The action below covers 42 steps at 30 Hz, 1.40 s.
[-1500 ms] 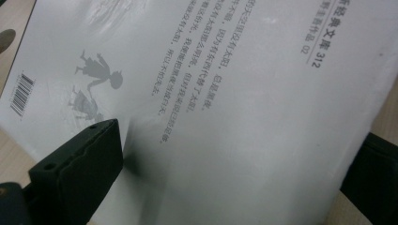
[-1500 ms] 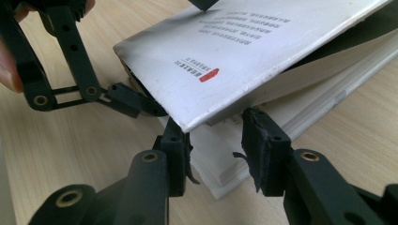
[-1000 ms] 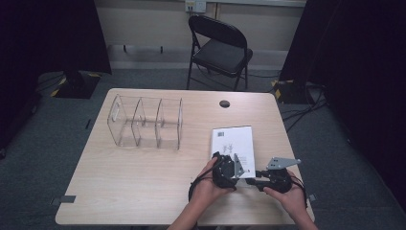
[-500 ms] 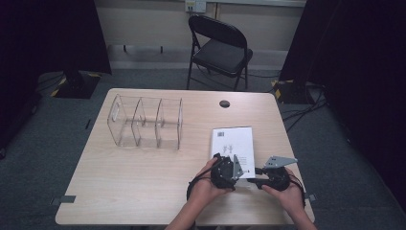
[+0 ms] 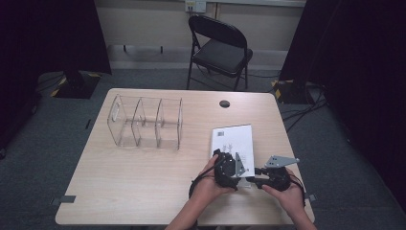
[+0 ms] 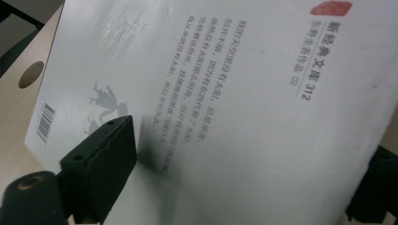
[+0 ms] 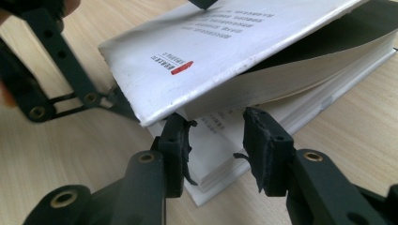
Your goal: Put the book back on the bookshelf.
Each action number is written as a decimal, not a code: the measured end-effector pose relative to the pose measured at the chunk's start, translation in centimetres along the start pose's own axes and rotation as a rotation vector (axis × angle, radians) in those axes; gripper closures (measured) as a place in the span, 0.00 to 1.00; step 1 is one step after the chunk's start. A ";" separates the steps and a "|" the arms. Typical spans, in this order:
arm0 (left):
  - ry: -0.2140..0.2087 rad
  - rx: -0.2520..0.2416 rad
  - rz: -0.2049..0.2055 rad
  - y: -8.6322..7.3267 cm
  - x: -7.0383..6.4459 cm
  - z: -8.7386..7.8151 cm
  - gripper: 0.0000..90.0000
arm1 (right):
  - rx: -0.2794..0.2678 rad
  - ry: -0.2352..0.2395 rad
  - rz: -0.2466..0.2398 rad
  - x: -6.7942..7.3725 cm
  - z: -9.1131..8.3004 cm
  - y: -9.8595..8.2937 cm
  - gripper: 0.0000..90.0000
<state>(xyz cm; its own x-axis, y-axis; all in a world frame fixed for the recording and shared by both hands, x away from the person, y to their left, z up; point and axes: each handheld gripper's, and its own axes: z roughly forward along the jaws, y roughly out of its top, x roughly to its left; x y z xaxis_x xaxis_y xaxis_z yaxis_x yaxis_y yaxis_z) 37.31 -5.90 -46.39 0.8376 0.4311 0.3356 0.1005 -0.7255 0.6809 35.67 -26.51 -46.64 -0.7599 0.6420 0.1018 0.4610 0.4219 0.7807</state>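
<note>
White paperback book lies on the wooden bench, near its right front. Left tongs straddle the lifted cover, jaws spread wide. Right tongs sit released at the book's corner, under the raised cover and pages.

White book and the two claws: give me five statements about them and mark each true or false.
1. The white book lies fully shut. False: its cover and some pages are lifted off the rest.
2. The right claw is open at the book's corner. True.
3. The clear organizer stands left of the book. True.
4. The book sits inside the organizer. False: it lies on the table, apart from it.
5. The left claw reaches over the printed cover. True.
</note>
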 end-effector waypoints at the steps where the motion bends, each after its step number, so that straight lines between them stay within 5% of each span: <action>1: 0.000 0.000 0.000 0.0 0.0 0.0 0.12 | 0.000 0.000 0.000 0.0 0.0 0.0 0.68; 7: 0.015 0.004 0.006 0.0 -0.1 0.2 0.13 | 0.012 -0.008 -0.005 0.1 -0.1 0.1 0.68; 11: 0.028 0.014 0.053 0.1 -0.5 -0.1 0.20 | 0.015 -0.009 -0.017 0.1 -0.1 0.0 0.68; 13: 0.037 0.035 0.122 0.3 -0.6 -0.5 0.30 | 0.002 0.002 -0.018 0.2 -0.1 0.1 0.67; 20: 0.033 -0.004 0.155 -0.2 -0.9 -0.4 0.34 | 0.017 -0.008 -0.035 -0.5 -0.7 -0.7 0.61; 21: 0.030 0.009 0.193 -0.1 -0.8 -0.6 0.35 | 0.023 -0.009 -0.037 -0.8 -0.8 -0.9 0.60; 25: 0.038 -0.011 0.169 0.0 -0.9 -0.6 0.38 | 0.033 -0.024 -0.020 -1.6 -0.8 -1.8 0.53; 28: 0.018 0.018 0.201 0.3 -0.5 -1.1 0.41 | 0.046 -0.025 -0.030 -2.1 -0.5 -2.4 0.47; 32: 0.027 -0.003 0.161 0.6 -0.6 -1.4 0.47 | 0.069 -0.034 -0.046 -2.3 -0.3 -2.7 0.41; 33: 0.024 0.026 0.200 0.8 -0.3 -1.8 0.47 | 0.069 -0.034 -0.046 -2.3 -0.3 -2.7 0.41; 36: 0.031 0.020 0.166 0.8 -0.4 -2.1 0.49 | 0.080 -0.031 -0.053 -2.4 -0.1 -2.9 0.39; 37: 0.030 0.044 0.192 1.0 -0.2 -2.3 0.50 | 0.085 -0.026 -0.062 -2.5 0.0 -3.0 0.38; 42: 0.017 0.071 0.183 1.6 0.0 -2.8 0.54 | 0.098 -0.027 -0.089 -2.5 0.1 -3.1 0.36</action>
<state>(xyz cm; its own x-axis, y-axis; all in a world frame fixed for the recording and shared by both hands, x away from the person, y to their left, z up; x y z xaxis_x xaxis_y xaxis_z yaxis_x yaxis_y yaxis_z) 35.97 -5.54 -43.42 0.8364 0.2968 0.4608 -0.0143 -0.8286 0.5597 36.16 -29.37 -49.40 -0.7876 0.6159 0.0171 0.4360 0.5375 0.7218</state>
